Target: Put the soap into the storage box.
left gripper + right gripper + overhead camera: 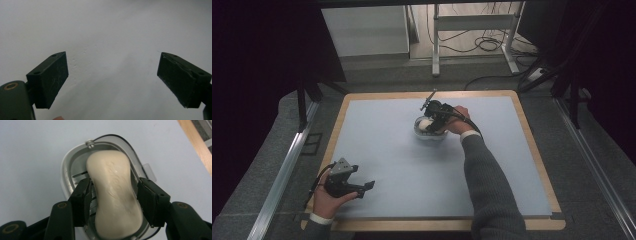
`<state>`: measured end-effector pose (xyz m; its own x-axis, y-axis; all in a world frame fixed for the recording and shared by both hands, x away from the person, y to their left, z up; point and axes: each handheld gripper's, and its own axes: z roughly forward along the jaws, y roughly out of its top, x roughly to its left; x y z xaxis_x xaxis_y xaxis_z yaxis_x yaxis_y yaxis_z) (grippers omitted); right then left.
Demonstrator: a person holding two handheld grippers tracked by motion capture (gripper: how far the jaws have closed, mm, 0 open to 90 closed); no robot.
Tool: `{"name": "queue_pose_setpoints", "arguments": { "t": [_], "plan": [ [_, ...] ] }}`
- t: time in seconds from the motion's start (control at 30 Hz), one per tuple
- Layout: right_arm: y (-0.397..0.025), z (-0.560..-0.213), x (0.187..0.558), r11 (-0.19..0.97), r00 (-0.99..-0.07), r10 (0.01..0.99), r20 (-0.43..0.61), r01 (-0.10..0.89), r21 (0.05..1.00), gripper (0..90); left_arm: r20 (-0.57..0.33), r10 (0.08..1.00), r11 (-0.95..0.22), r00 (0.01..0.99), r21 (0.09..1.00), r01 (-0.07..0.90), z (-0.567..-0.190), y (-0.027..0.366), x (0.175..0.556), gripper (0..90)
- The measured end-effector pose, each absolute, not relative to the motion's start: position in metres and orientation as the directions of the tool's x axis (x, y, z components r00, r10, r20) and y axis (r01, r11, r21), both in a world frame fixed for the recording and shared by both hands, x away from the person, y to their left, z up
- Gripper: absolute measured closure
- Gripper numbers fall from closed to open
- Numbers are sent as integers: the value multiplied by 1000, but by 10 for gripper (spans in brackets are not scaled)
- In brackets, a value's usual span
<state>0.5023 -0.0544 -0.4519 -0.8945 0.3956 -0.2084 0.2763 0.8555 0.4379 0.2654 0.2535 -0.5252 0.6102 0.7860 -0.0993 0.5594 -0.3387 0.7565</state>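
Soap, a cream-coloured waisted bar (115,195), lies lengthwise in an oval white plastic soap dish (65,170) with a slotted floor, and my right gripper (113,200) has its two black jaws set on either side of the bar's narrow middle. In the right gripper view the left jaw sits against the bar's flank down inside the dish, and the right jaw is just beside the other flank; whether it presses the soap I cannot tell for sure, but the jaws are only as far apart as the bar is wide. In the high view the dish (419,131) stands a little above the middle of the frame on the pale blue table mat (387,150), with my right gripper (432,122) coming down on it from the right and my grey sleeve (484,180) running to the bottom edge.

My left gripper (364,187) rests in my hand at the lower left of the high view, well apart from the dish. In the left gripper view its jaws are spread wide over the bare mat (112,37).
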Motion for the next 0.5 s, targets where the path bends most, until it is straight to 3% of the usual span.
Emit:
{"name": "queue_pose_setpoints", "arguments": {
  "t": [0.13, 0.27, 0.5],
  "plan": [
    [-57, -446, 499, 837, -882, 422, -209, 290, 464, 415, -98, 785, -340, 611, 757, 558, -525, 253, 265, 104],
    [-65, -435, 494, 750, -857, 492, -154, 327, 574, 396, -96, 786, -342, 611, 756, 558, -526, 253, 265, 104],
    [-79, -435, 480, 727, -839, 523, -151, 346, 594, 344, -90, 787, -345, 610, 755, 557, -525, 253, 265, 104]
  ]
}}
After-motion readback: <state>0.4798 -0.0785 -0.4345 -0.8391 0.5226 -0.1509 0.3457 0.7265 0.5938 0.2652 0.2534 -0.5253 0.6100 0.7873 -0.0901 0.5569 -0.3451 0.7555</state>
